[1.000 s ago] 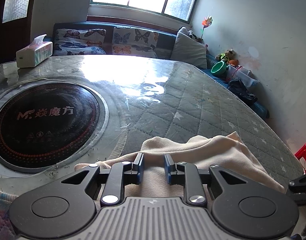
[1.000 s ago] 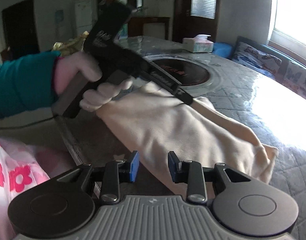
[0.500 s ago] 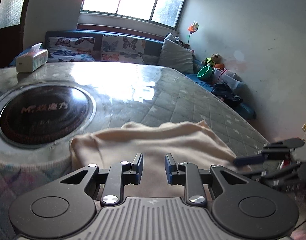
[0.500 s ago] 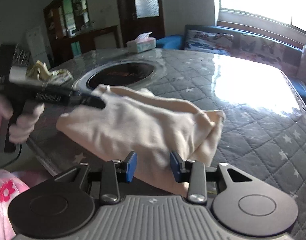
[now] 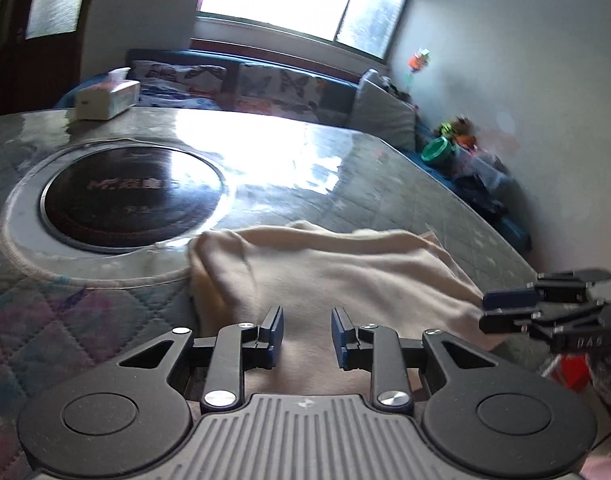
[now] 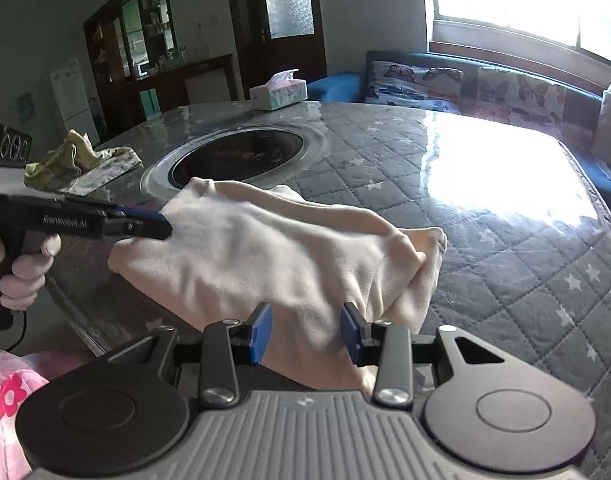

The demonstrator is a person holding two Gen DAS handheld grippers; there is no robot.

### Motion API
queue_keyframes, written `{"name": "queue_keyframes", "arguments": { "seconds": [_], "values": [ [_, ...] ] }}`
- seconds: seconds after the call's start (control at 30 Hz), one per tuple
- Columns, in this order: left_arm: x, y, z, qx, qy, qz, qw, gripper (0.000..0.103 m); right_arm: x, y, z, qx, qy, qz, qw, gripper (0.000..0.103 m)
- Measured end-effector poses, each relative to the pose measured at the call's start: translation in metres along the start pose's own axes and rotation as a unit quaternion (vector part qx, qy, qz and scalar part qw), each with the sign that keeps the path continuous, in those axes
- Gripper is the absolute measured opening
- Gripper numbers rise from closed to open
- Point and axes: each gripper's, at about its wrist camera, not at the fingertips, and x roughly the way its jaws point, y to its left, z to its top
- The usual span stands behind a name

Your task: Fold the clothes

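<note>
A cream garment point(image 5: 337, 264) lies folded on the quilted table point(image 5: 385, 184), its near edge hanging over the table's rim. My left gripper point(image 5: 307, 320) hovers over its near part; the jaws are opening and only cloth lying below shows in the gap. In the right wrist view the left gripper point(image 6: 163, 226) has its tips at the left edge of the garment point(image 6: 265, 256). My right gripper point(image 6: 306, 316) stands with jaws apart over the garment's near right corner, pads not pressing. The left wrist view shows the right gripper point(image 5: 489, 312) beside that corner.
A round black hob point(image 5: 133, 196) is set into the table behind the garment. A tissue box point(image 6: 277, 92) stands at the far edge, and a crumpled greenish cloth point(image 6: 77, 160) lies at the left. A sofa with butterfly cushions point(image 6: 505, 88) runs under the window.
The left gripper has come down from above the garment to its left edge and drawn back towards the near rim. The right gripper rolled and swung round. Both pairs of jaws stand slightly wider.
</note>
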Motion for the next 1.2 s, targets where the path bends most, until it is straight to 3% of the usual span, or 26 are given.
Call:
{"name": "queue_keyframes", "arguments": {
  "seconds": [0.13, 0.4, 0.6, 0.87, 1.2],
  "values": [
    [-0.001, 0.009, -0.003, -0.012, 0.007, 0.008, 0.9999, 0.029, 0.003, 0.006, 0.005, -0.016, 0.000, 0.006, 1.000, 0.044],
    [0.000, 0.013, -0.006, -0.025, 0.011, -0.006, 0.9996, 0.034, 0.007, 0.031, 0.023, -0.078, -0.002, 0.039, 0.996, 0.045],
    [-0.017, 0.018, 0.004, -0.030, -0.006, -0.010, 0.9995, 0.039, 0.015, 0.057, 0.034, -0.128, 0.004, 0.072, 0.989, 0.047],
    [-0.028, 0.053, 0.018, -0.095, -0.010, 0.031, 0.9949, 0.039, 0.041, 0.109, 0.043, -0.218, 0.014, 0.122, 0.968, 0.047],
    [-0.017, 0.075, 0.022, -0.162, 0.005, 0.028, 0.9865, 0.038, 0.072, 0.161, 0.041, -0.305, 0.029, 0.138, 0.942, 0.046]
  ]
}}
